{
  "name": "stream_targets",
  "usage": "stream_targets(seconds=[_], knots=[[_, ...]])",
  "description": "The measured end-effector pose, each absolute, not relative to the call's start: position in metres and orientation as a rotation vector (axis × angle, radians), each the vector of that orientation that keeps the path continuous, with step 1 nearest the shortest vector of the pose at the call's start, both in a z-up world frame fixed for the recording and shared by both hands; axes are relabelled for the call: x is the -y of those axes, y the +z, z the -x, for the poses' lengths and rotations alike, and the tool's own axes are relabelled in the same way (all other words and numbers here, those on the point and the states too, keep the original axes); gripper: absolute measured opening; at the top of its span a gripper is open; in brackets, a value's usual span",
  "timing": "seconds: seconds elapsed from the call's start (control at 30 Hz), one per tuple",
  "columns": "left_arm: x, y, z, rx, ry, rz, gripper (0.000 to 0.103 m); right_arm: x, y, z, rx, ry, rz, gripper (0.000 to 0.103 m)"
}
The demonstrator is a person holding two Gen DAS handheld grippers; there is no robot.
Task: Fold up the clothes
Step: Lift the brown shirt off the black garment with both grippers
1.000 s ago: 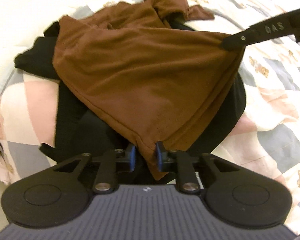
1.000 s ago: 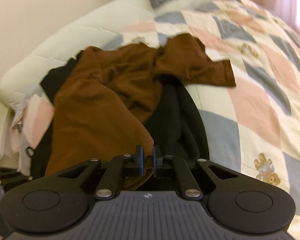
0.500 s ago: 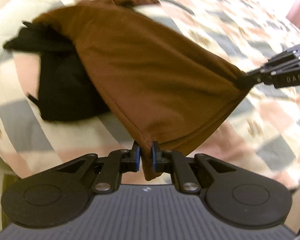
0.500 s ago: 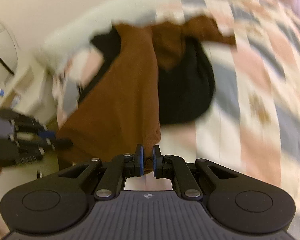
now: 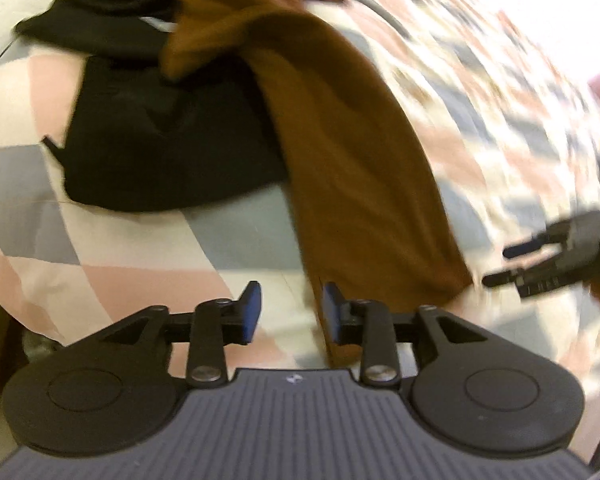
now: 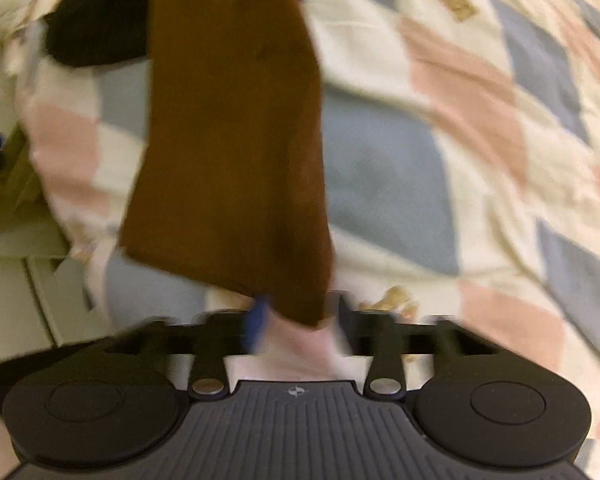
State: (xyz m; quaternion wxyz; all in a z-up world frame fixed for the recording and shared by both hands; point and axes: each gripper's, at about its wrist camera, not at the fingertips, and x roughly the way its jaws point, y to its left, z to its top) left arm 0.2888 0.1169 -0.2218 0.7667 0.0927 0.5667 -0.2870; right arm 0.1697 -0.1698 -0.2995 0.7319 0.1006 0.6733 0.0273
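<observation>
Brown garment [image 5: 352, 152] lay stretched in a long strip across the patchwork quilt [image 5: 112, 248], running from 12 o'clock down to about 5 o'clock in the left wrist view. My read: it was drawn out lengthwise and laid down clear of the black garment [image 5: 160, 136] so it could be flattened before the first fold. The black one sat bunched at 10–11 o'clock, with the brown one's far end overlapping its edge.

Left gripper [image 5: 290, 312]: jaws stood spread, nothing between them. The brown hem ran just beside and partly behind the right-hand finger, at 5 o'clock of the gap (contact unclear, no pinch).

Right gripper [image 6: 298, 320]: jaws spread too, heavily motion-blurred. The brown garment's [image 6: 236, 132] near corner hung in the gap without being clamped. In the left view this gripper [image 5: 520, 264] showed at 3 o'clock, fingers parted, tips just beside the hem's other corner.

Pose: both tools were low and close to the quilt [image 6: 400, 184], pointing along the bed toward the pile, roughly side by side at the garment's near edge. The blur suggested the right one was moving.

Likely step: spreading done, fold itself not yet begun.
</observation>
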Motion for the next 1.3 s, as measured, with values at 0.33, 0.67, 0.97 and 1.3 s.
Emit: stream_targets(seconds=[0.33,0.67,0.97,1.3], knots=[[-0.111,-0.229,-0.416,-1.112,-0.518,0.022,0.032,0.2,-0.23,-0.311,-1.049,0.055,-0.284,0.052],[-0.124,-0.252,-0.475,-1.126,-0.429,0.174,0.036,0.162,-0.199,-0.482,-0.798,0.284,-0.105,0.066],[-0.13,-0.25,-0.527,-1.111,-0.454,0.196,0.036,0.153,-0.25,-0.487,-0.815,0.262,-0.153,0.005],[-0.069,-0.273,-0.588,-1.231,-0.549,0.269,0.054,0.201,-0.219,-0.363,-0.766,0.092,-0.336,0.005]])
